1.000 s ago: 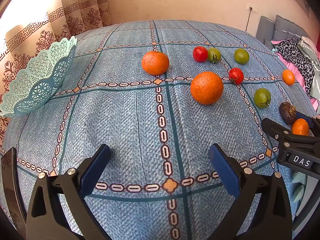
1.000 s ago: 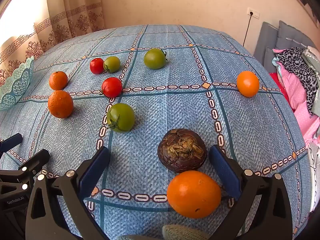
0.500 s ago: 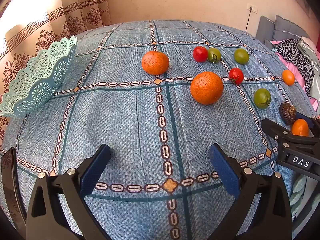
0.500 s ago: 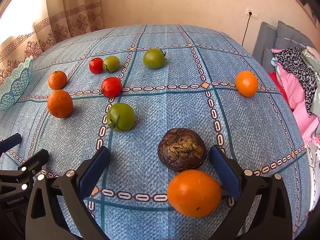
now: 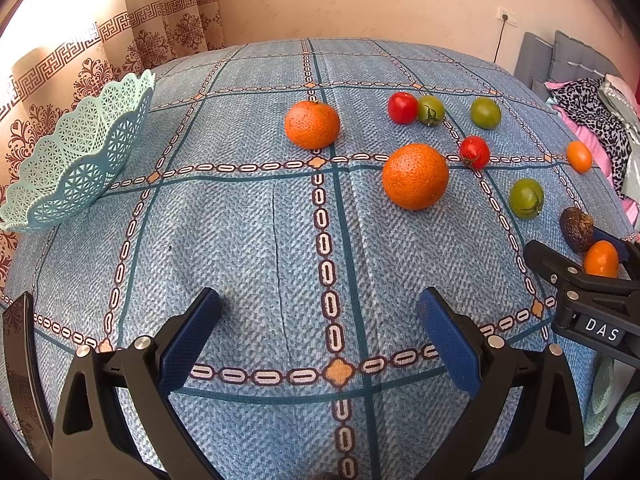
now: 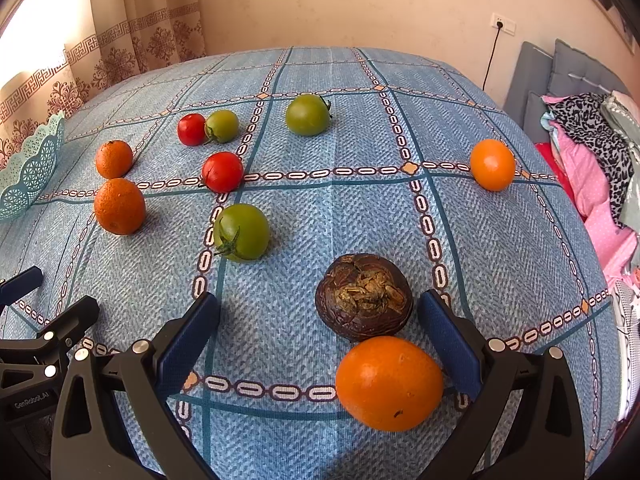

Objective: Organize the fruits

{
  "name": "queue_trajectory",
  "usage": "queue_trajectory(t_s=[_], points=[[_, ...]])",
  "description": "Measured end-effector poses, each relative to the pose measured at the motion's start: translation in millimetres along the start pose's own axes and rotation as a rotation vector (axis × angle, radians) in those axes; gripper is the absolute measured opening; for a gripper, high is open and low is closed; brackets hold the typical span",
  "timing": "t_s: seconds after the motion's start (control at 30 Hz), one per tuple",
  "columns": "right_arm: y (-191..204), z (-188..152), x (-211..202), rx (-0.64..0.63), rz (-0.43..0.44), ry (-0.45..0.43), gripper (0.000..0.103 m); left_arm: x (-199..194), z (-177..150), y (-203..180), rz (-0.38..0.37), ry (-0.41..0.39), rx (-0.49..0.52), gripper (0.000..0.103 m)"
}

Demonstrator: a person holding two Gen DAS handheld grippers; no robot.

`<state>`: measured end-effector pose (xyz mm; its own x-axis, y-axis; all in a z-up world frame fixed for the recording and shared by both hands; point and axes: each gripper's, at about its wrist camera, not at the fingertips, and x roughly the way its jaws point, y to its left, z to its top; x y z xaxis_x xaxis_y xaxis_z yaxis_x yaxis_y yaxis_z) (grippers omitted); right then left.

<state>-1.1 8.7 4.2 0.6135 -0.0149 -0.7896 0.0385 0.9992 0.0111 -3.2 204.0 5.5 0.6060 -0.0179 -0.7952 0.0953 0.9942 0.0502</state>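
Sunlit patterned curtain [image 5: 80,60], beige wall [image 6: 340,0], grey headboard [image 6: 560,68].

Basket [image 6: 30,168] cut off, left edge.

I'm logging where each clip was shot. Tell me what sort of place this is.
Most likely a bedroom at home. The fruit lies on a wide bed under a blue patterned bedspread, a padded grey headboard stands against the wall with clothes heaped beside it, and a patterned curtain covers a bright window.

Both grippers are black plastic with silver screws and blue-padded fingers [image 5: 448,340]; one carries a "DAS" label [image 5: 602,330].
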Motion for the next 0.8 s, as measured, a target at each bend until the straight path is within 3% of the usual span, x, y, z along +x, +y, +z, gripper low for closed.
queue_trajectory(t_s=[0.3,0.47,0.8], points=[[-9,0,-1,0.013,0.043,-0.015,0.098,-2,0,0,0.002,-0.008,0.008,0.100],[-16,0,-6,0.043,0.084,-0.039,0.098,-11,-3,2,0.016,-0.051,0.007,0.100],[-17,2,-39,0.045,0.101,-0.185,0.098,-38,-2,-18,0.069,-0.162,0.079,0.100]])
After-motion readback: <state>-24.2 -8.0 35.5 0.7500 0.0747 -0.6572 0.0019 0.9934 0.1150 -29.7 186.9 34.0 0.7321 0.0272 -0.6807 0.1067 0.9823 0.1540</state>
